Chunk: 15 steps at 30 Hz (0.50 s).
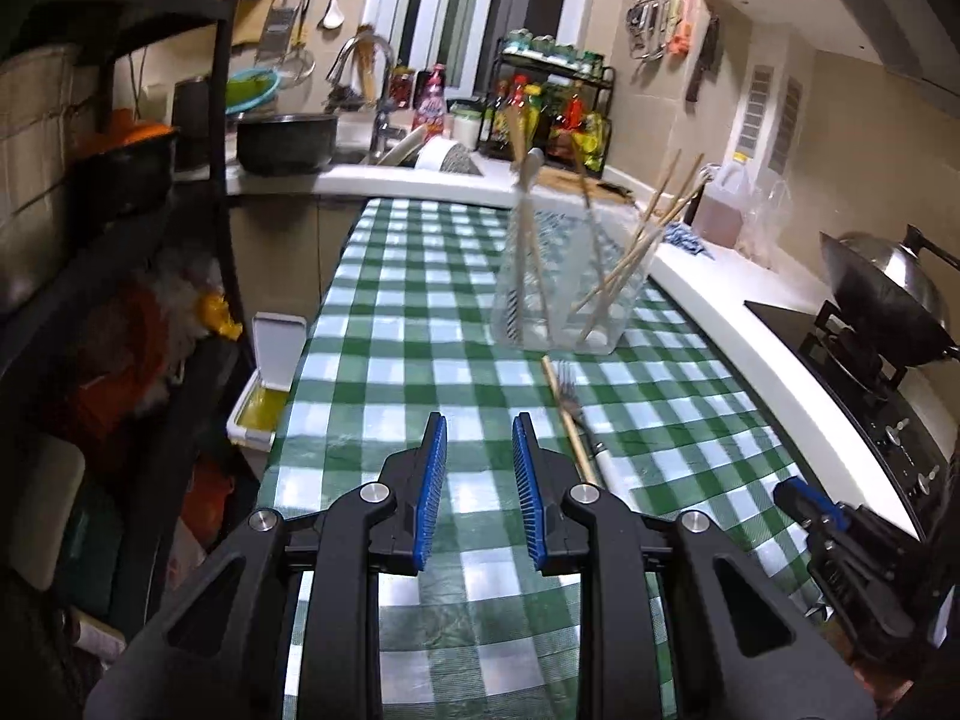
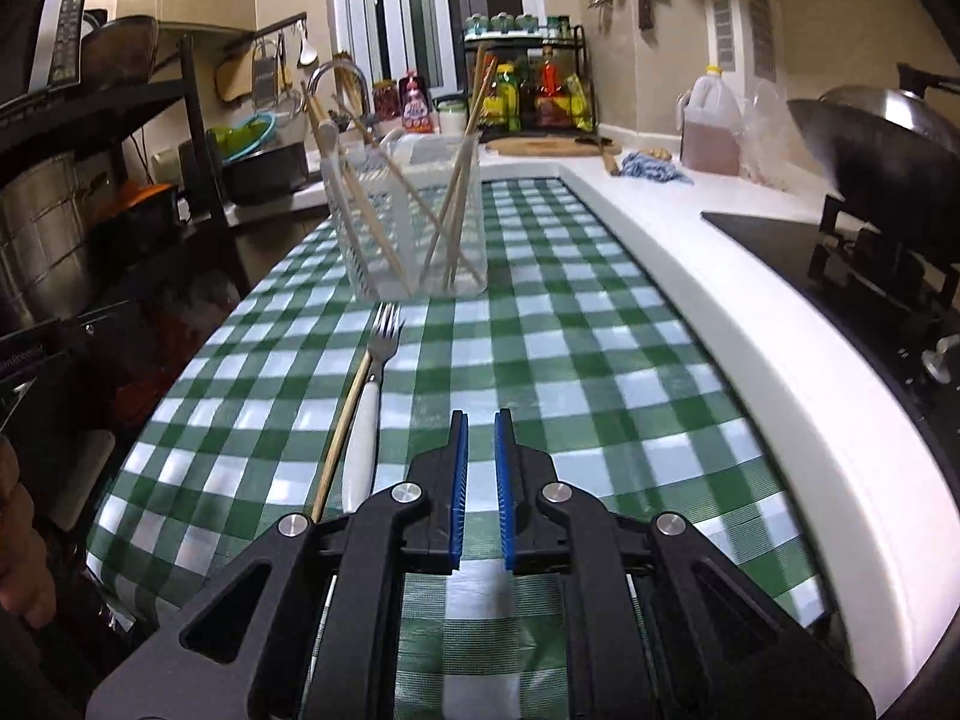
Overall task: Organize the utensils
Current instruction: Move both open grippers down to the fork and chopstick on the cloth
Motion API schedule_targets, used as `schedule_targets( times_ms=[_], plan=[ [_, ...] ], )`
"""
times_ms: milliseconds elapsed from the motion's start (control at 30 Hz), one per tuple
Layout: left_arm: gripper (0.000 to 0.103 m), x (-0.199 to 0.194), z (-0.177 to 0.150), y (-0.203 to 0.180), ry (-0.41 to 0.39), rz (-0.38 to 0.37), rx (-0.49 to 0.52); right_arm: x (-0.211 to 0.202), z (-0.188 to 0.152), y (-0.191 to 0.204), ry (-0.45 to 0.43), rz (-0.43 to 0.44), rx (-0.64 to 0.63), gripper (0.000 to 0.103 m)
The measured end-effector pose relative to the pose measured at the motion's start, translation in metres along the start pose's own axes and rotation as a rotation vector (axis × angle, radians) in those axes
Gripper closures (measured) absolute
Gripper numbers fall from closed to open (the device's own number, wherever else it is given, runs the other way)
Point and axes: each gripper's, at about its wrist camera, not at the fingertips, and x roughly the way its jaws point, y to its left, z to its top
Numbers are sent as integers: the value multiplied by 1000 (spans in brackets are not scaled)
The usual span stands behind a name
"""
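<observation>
Jaws of left gripper (image 1: 479,420) parted and empty, right gripper (image 2: 480,417) narrowly parted, empty, fork (image 2: 373,396) just beside.

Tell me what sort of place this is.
A home kitchen, most likely: a sink faucet, a wok on a gas stove, and a rack of sauce bottles ring the checked tablecloth.

No text is legible anywhere (bottle labels (image 2: 414,111) too blurred).

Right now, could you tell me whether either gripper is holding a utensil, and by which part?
Nothing is held. The left gripper and right gripper are both open and empty; the fork lies untouched on the tablecloth.
</observation>
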Motion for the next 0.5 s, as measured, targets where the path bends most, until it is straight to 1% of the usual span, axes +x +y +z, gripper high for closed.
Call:
schedule_targets(
  times_ms=[100,167,200,267,333,433,500],
  plan=[
    [80,3,-1,7,20,-9,-34,11,-3,8,27,41,-9,93],
    [80,5,-2,7,25,-4,-29,18,-2,14,41,62,-10,93],
    [80,6,-3,7,28,-3,-28,24,-1,16,58,85,-1,91],
    [80,8,-4,7,36,-5,-32,34,1,23,87,119,5,90],
    [80,9,-4,7,39,-5,-31,44,1,33,110,138,-15,88],
    [80,9,-5,7,42,-5,-27,56,-1,46,136,142,-51,78],
    [80,10,-5,7,43,-4,-25,64,-4,53,156,122,-77,77]
  ],
)
